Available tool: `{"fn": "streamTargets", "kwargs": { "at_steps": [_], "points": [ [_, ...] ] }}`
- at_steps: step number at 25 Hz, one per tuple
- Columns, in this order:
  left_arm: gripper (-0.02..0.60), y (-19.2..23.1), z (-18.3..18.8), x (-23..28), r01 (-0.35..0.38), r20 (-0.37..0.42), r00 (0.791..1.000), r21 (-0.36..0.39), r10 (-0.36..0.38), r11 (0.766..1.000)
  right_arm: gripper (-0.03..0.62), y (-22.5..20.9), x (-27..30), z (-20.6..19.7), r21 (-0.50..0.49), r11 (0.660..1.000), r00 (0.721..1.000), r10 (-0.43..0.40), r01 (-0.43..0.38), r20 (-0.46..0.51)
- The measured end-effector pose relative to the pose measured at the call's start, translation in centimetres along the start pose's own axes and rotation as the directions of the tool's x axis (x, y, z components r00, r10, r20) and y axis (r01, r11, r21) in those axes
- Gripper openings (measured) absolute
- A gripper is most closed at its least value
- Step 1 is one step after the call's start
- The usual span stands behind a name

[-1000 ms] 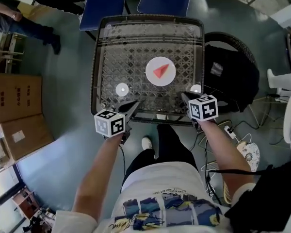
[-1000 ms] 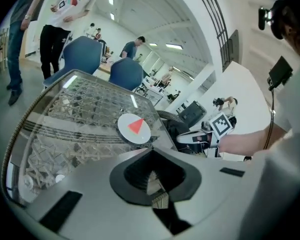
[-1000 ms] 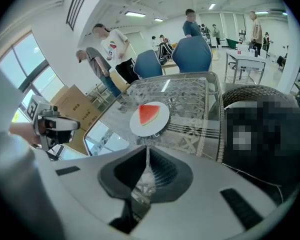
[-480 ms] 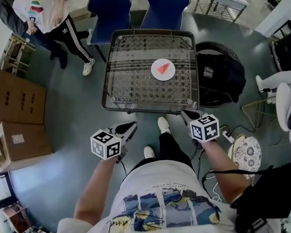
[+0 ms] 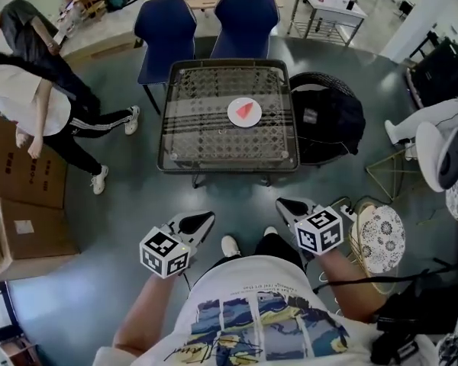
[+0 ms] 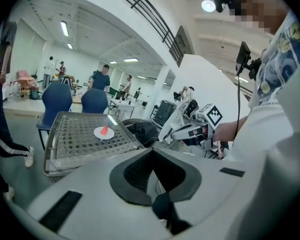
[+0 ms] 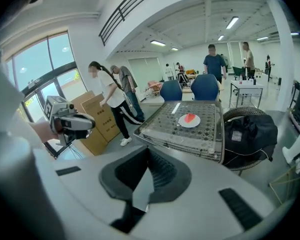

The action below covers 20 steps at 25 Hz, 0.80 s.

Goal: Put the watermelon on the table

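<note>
Watermelon (image 5: 249,111) lies on a plate (image 5: 236,119) atop the table (image 5: 214,139), upper centre. Left gripper (image 5: 192,223) and right gripper (image 5: 288,207), lower frame, have their jaws together and hold nothing. We judge the passer-by (image 5: 30,105) at left might jolt the table. The slice is too small for us to make out detail.

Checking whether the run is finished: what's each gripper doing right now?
Left gripper: closed, holding nothing.
Right gripper: closed, holding nothing.
</note>
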<state>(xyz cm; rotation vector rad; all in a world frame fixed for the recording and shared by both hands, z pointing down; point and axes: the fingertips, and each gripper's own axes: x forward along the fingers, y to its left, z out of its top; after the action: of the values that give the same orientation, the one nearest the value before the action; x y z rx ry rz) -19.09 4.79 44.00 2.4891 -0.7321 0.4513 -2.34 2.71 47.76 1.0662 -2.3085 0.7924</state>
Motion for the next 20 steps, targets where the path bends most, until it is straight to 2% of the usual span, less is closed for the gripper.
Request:
{"fn": "streamTargets", "kwargs": {
  "at_steps": [5, 10, 14, 20],
  "points": [
    [0.008, -2.6, 0.6, 0.0, -0.012, 0.018, 1.000, 0.007, 0.011, 1.000, 0.011, 0.5, -3.0, 0.0, -0.087, 0.996, 0.999, -0.018, 0.021, 0.032],
    [0.008, -5.1, 1.7, 2.1, -0.013, 0.059, 0.998, 0.001, 0.013, 1.000, 0.011, -0.6, -5.8, -1.1, -0.111, 0.994, 0.999, 0.010, -0.005, 0.048],
    [0.008, -8.3, 2.5, 4.4, 0.018, 0.090, 0.996, -0.038, -0.015, 0.999, 0.011, -2.0, -7.7, -2.1, -0.127, 0.992, 0.999, 0.031, -0.026, 0.039],
    [0.008, -11.4, 2.9, 7.3, -0.008, 0.083, 0.996, -0.086, 0.015, 0.996, 0.011, -3.6, -10.4, -2.5, -0.144, 0.987, 0.995, 0.083, -0.075, 0.053]
  ]
}}
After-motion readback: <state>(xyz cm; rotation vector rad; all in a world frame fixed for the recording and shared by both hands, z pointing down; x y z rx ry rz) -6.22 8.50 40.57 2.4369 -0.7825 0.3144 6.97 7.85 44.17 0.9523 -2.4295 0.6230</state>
